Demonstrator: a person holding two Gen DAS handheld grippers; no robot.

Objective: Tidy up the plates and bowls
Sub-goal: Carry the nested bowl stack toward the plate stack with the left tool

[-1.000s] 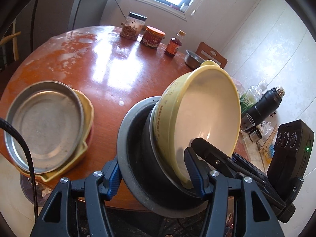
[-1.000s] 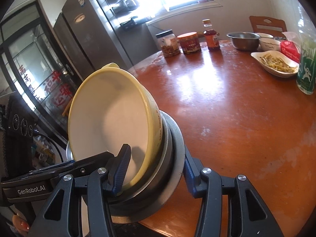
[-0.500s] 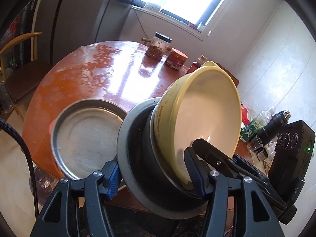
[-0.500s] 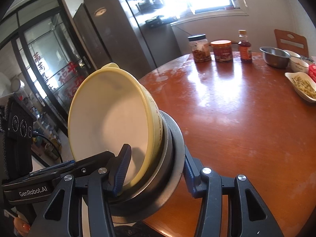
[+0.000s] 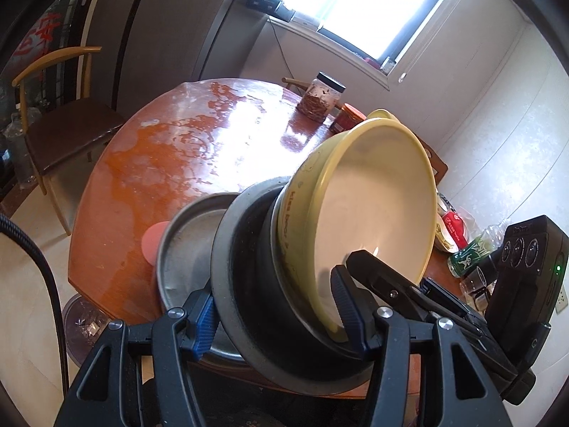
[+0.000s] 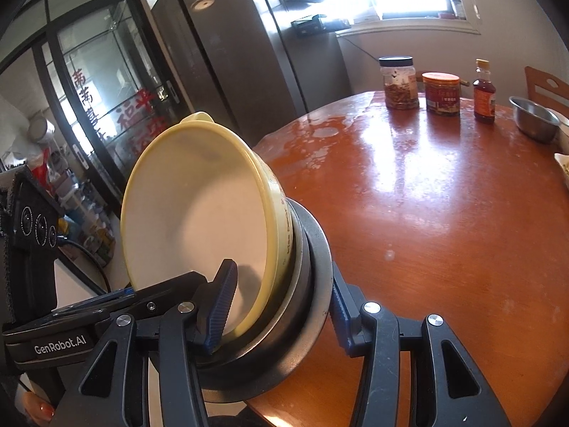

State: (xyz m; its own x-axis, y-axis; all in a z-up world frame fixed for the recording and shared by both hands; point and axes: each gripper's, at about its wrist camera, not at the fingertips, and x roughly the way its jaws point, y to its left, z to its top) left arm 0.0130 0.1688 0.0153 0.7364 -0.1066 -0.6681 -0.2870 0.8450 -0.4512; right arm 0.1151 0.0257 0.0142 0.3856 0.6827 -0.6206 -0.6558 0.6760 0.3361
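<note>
Nearest each camera, the stack sits clamped between both tools. The left hand-held gripper [image 5: 277, 316] pinches it with one blue pad under the dark grey plate [image 5: 249, 327] and the other inside the yellow bowl [image 5: 370, 213]. The right hand-held gripper [image 6: 281, 306] pinches the opposite edge the same way. The bowl is pale inside, yellow outside with small lettering, nested in a black bowl [image 5: 263, 267] on the plate. The stack is tipped on edge, above the near rim of the table [image 6: 444, 213]. Just behind it, a metal pan [image 5: 185, 245] rests on the table. Farther back stand jars [image 6: 396, 83].
</note>
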